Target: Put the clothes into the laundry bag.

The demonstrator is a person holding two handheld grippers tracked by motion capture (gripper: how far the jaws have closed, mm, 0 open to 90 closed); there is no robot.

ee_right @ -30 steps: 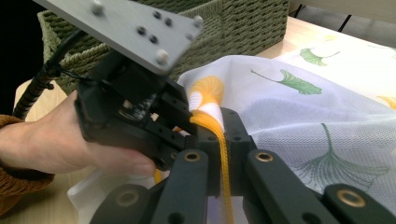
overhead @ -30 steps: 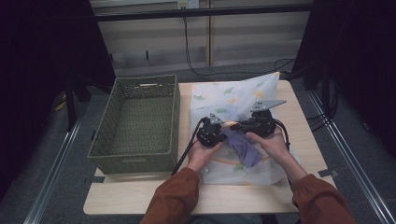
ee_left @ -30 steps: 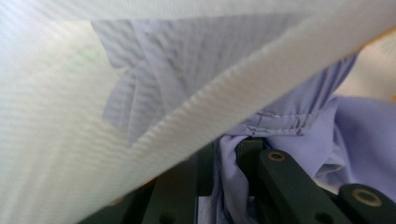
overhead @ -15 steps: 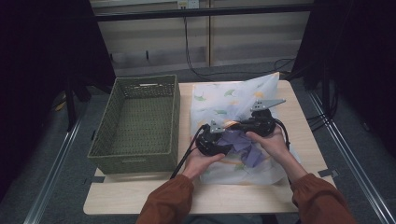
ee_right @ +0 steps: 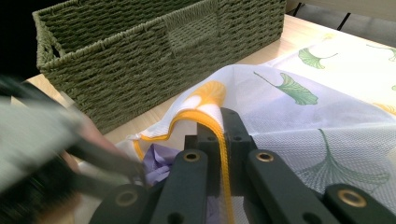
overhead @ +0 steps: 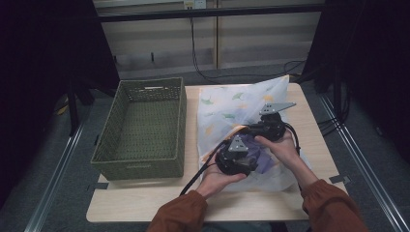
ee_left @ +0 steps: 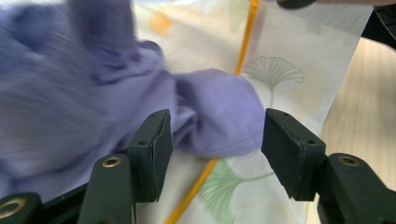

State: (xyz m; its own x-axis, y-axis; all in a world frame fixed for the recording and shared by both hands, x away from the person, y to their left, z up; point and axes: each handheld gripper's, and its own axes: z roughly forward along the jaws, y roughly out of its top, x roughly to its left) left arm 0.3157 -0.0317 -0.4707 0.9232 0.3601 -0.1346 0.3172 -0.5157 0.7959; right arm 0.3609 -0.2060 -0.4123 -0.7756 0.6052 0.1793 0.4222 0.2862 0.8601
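No writing is legible anywhere. The right gripper (ee_right: 212, 140) pinches the orange edge of a leaf-printed mesh bag (overhead: 227, 108) lying right of the woven basket (overhead: 145, 130). The left gripper (ee_left: 215, 140), its jaws just parted, straddles purple cloth (ee_left: 140, 93) without pressing it, at the bag's near end.

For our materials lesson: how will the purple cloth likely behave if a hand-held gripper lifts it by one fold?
The purple cloth lies crumpled in soft folds, so it probably droops limply. It looks thin, likely light. It could snag on the mesh bag and its orange edge.
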